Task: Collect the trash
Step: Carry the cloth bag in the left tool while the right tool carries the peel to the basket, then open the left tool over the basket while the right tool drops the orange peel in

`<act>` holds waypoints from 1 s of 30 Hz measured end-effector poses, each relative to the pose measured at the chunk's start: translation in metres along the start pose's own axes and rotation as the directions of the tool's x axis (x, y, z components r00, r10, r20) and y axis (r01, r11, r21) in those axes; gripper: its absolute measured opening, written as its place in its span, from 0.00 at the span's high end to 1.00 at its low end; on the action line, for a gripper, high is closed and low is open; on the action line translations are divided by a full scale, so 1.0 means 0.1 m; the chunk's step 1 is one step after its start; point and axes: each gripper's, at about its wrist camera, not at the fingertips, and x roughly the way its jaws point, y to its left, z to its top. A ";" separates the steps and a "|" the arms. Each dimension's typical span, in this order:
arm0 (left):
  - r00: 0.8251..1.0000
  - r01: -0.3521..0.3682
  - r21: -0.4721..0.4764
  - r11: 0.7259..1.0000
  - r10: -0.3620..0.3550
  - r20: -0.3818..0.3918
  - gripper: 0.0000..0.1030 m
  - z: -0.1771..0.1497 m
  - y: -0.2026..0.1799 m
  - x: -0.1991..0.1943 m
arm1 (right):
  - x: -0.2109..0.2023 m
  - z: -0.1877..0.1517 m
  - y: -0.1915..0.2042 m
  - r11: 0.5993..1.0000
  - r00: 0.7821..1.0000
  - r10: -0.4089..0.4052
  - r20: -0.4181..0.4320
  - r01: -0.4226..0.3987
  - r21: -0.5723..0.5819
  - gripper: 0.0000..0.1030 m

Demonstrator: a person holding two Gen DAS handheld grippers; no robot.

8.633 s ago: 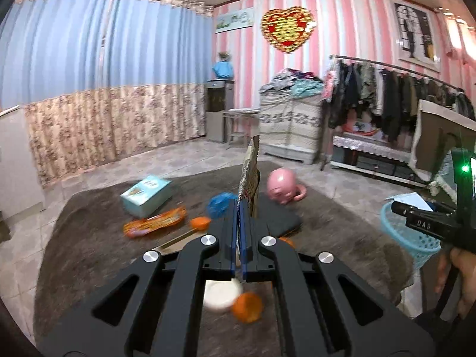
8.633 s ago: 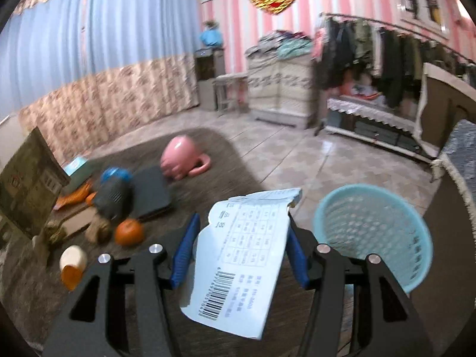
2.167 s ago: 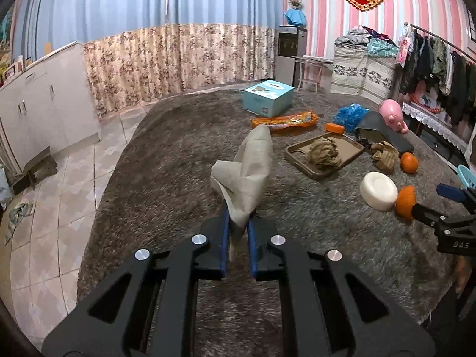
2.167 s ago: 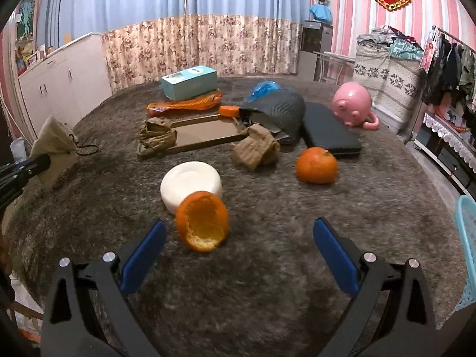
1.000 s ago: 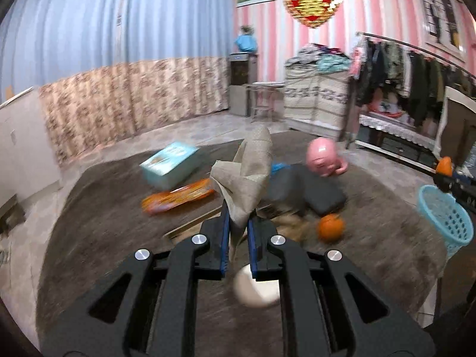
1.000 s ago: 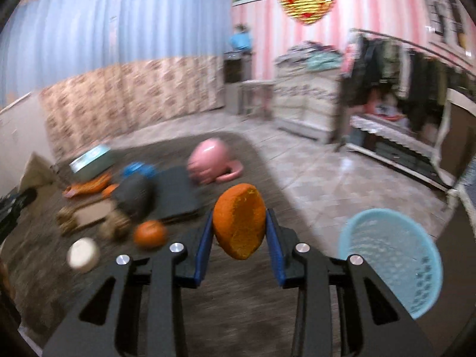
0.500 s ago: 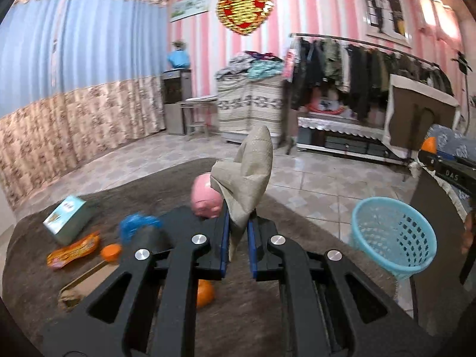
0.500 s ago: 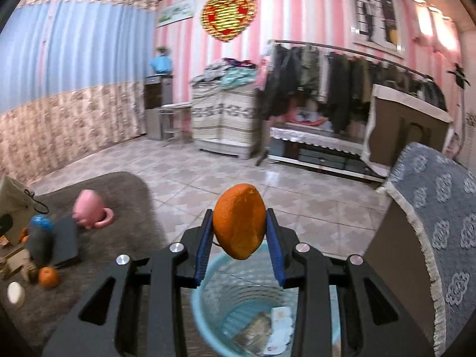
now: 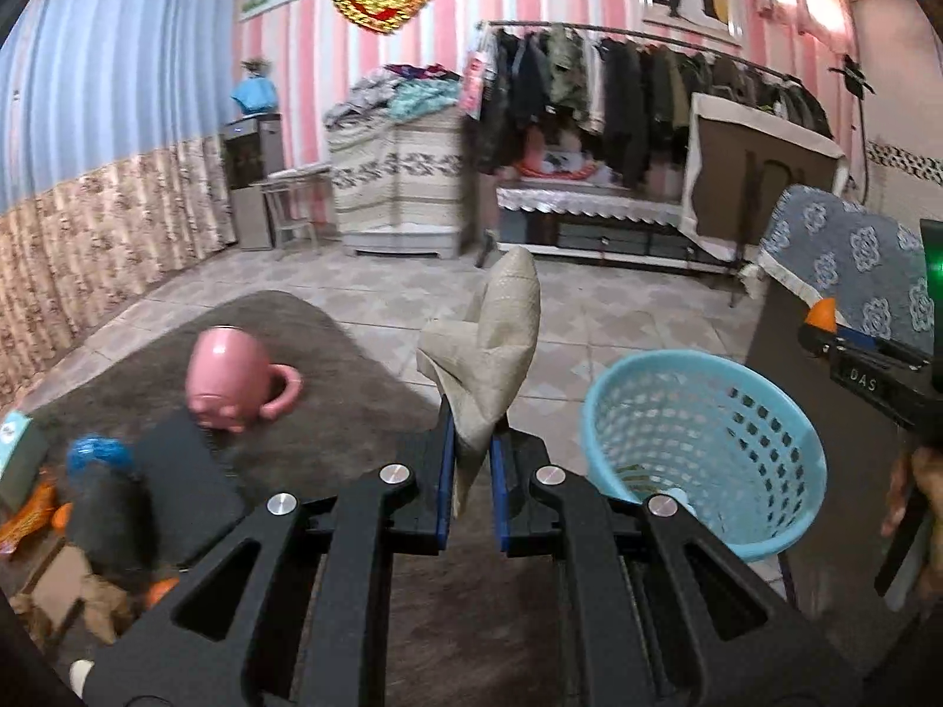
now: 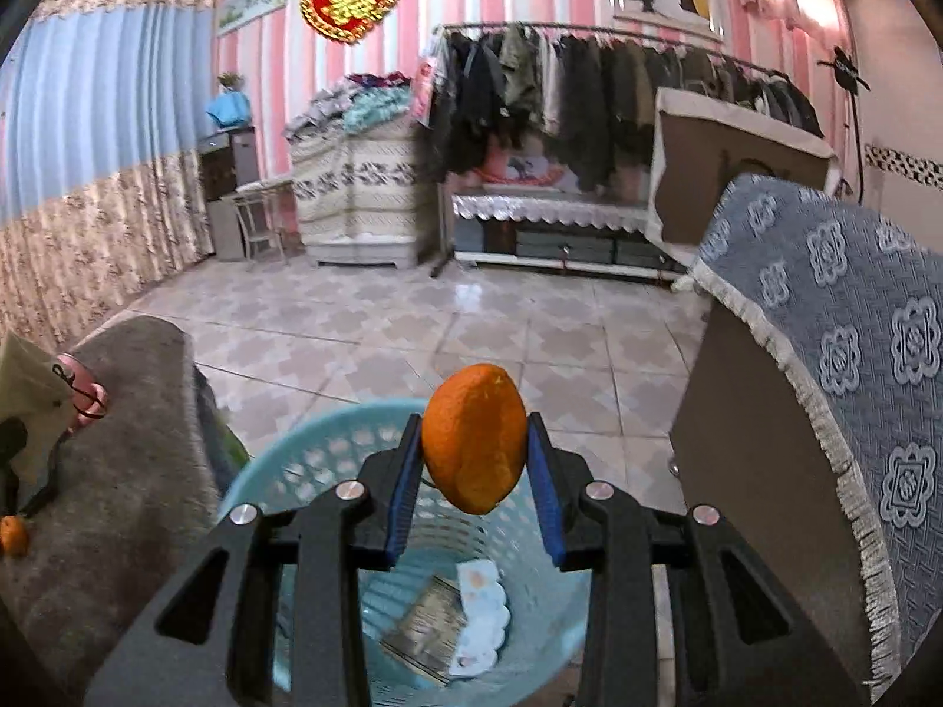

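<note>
My left gripper [image 9: 470, 459] is shut on a crumpled beige paper bag [image 9: 492, 347] that stands up from between its blue pads. To its right on the floor stands the light blue trash basket [image 9: 760, 448]. My right gripper [image 10: 474, 459] is shut on an orange peel half [image 10: 474, 448] and hangs directly over that trash basket [image 10: 277, 471]; a printed paper [image 10: 480, 618] and a flattened wrapper [image 10: 427, 627] lie inside. The right gripper [image 9: 825, 333] with its peel also shows at the right edge of the left wrist view, above the basket's far rim.
The brown fuzzy table [image 9: 330, 353] carries a pink pig mug [image 9: 227, 380], a black pad [image 9: 188, 489], a blue wad [image 9: 94, 453] and an orange [image 10: 13, 535]. A cabinet with a grey patterned cloth [image 10: 837, 342] stands right of the basket. Tiled floor lies beyond.
Both grippers have swung right from over the table toward the basket. The right one, with the peel, now hangs right above it. Both grips are unchanged.
</note>
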 end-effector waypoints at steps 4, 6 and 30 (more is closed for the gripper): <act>0.999 0.038 0.030 0.999 -0.037 -0.014 0.91 0.02 -0.26 0.19 | 0.04 -0.03 -0.13 0.999 1.000 -0.028 0.003 0.028 0.028 0.66; 0.998 0.064 0.036 0.997 -0.064 -0.022 0.91 0.02 -0.38 0.26 | 0.06 -0.04 -0.17 0.999 0.999 -0.035 -0.001 0.035 0.036 0.66; 0.960 0.263 0.112 0.958 -0.249 -0.129 0.84 -0.02 -1.27 1.13 | 0.35 -0.20 -0.57 0.989 0.995 -0.080 -0.067 0.088 0.120 0.66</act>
